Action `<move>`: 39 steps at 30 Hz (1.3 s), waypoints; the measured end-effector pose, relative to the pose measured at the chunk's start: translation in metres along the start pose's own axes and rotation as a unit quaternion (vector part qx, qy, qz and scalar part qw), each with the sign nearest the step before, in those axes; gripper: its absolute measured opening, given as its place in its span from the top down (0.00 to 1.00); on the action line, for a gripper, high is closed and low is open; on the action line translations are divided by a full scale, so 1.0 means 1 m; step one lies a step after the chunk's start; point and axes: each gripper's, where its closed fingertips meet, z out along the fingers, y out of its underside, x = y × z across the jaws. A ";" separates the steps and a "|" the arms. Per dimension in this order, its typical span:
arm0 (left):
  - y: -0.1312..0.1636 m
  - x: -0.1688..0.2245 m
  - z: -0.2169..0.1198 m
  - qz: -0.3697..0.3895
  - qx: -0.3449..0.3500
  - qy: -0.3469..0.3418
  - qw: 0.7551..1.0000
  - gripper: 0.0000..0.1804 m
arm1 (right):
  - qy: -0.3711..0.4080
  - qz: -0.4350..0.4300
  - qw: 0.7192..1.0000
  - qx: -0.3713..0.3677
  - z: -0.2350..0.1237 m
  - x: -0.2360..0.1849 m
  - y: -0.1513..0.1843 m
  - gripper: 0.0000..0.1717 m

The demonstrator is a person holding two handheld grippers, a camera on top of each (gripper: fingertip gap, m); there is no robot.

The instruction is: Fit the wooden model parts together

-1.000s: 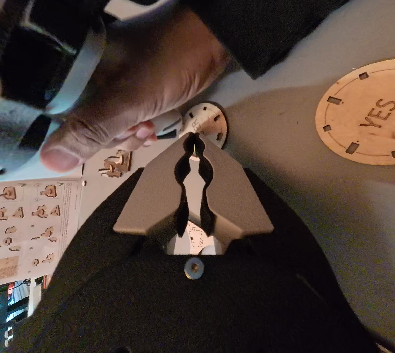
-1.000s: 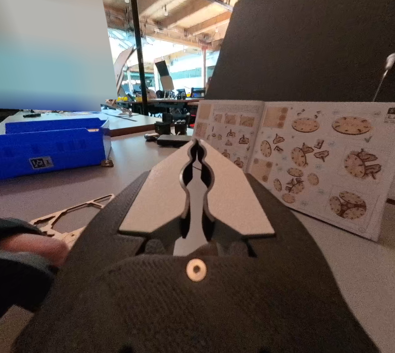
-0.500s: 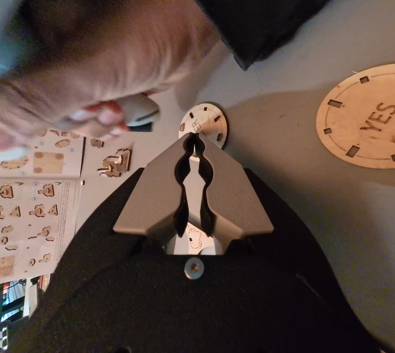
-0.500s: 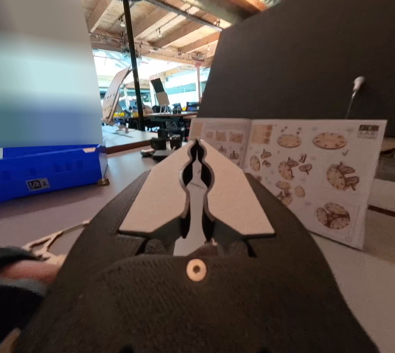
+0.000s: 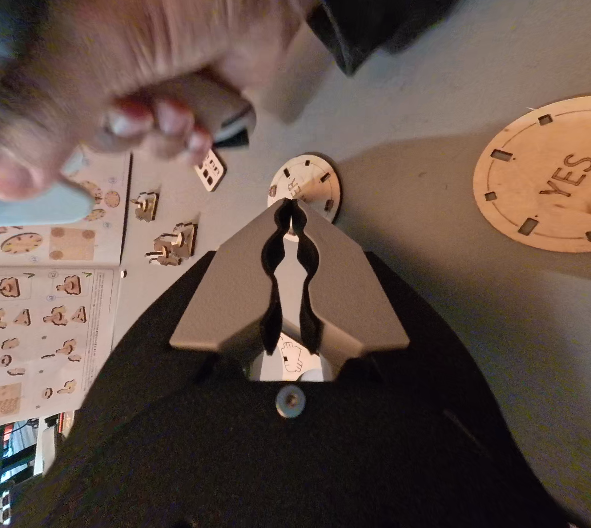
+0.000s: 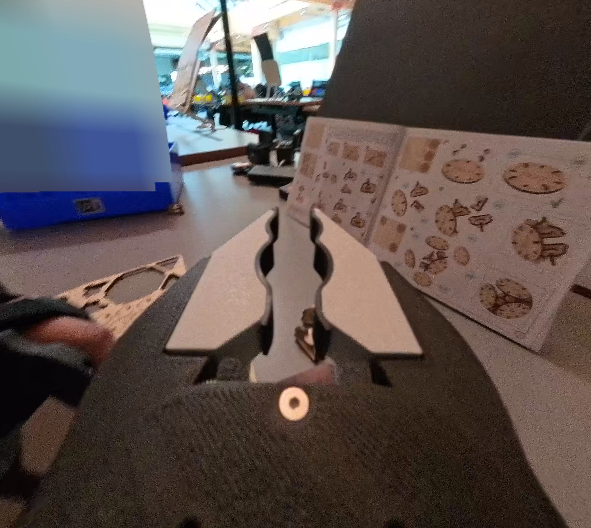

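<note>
Wood is lying in many pieces on the grey table (image 5: 415, 135), some joined and some loose. The left gripper (image 5: 290, 200) is pointing down at a small wooden disc (image 5: 315, 185) with slots around its rim. Its two fingertips are pressing together with no gap, and they are standing right over the near part of this disc. Whether they are touching it or pinching something thin, I cannot tell, because the tips are covering that spot. A large wooden disc (image 5: 537, 189) with the same kind of slots is lying well apart, to the right, with nothing fitted into it.

To the left of the small disc, two small wooden assemblies (image 5: 174, 244) are sitting on the table, already put together from several parts. Near them a little wooden plate with square holes (image 5: 210, 173) is lying just under a blurred hand (image 5: 134, 58), which is gripping a pale handle.

The right gripper (image 6: 294, 218) is spreading its fingers, and only table is showing between the tips. Lower in the gap, near the base, a small brown wooden piece (image 6: 306, 332) is appearing beside the right finger; probably it is on the table below, but the view is poor there. An open instruction booklet (image 6: 463, 225) is standing just ahead on the right. An emptied wooden sheet (image 6: 128, 285) and a blue bin (image 6: 86, 202) are lying to the left.
</note>
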 end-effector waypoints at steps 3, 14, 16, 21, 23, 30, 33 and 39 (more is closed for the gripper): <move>0.000 0.000 0.000 -0.002 0.002 0.002 1.000 0.99 | -0.127 0.011 0.983 -0.133 -0.025 -0.020 0.036 0.80; 0.000 0.000 0.000 -0.009 0.002 0.004 1.000 0.99 | -0.195 -0.073 0.917 -0.340 -0.100 -0.031 0.119 0.95; 0.000 0.000 0.000 -0.009 0.001 0.004 1.000 0.99 | -0.213 -0.059 0.914 -0.339 -0.100 -0.035 0.119 0.93; 0.000 0.000 0.000 -0.012 0.002 0.008 1.000 0.99 | -0.216 -0.078 0.903 -0.363 -0.101 -0.034 0.126 0.93; 0.000 0.000 0.000 -0.013 0.003 0.010 1.000 0.99 | -0.223 -0.084 0.901 -0.363 -0.104 -0.037 0.126 0.92; 0.000 0.000 0.000 -0.005 0.001 0.004 1.000 0.99 | -0.254 -0.065 0.892 -0.369 -0.105 -0.042 0.124 0.89; 0.000 0.000 0.000 -0.002 0.000 0.002 1.000 0.99 | -0.264 -0.071 0.888 -0.371 -0.105 -0.045 0.123 0.89; -0.001 0.000 0.000 0.000 0.003 0.004 1.000 0.99 | -0.279 -0.075 0.879 -0.381 -0.106 -0.049 0.122 0.89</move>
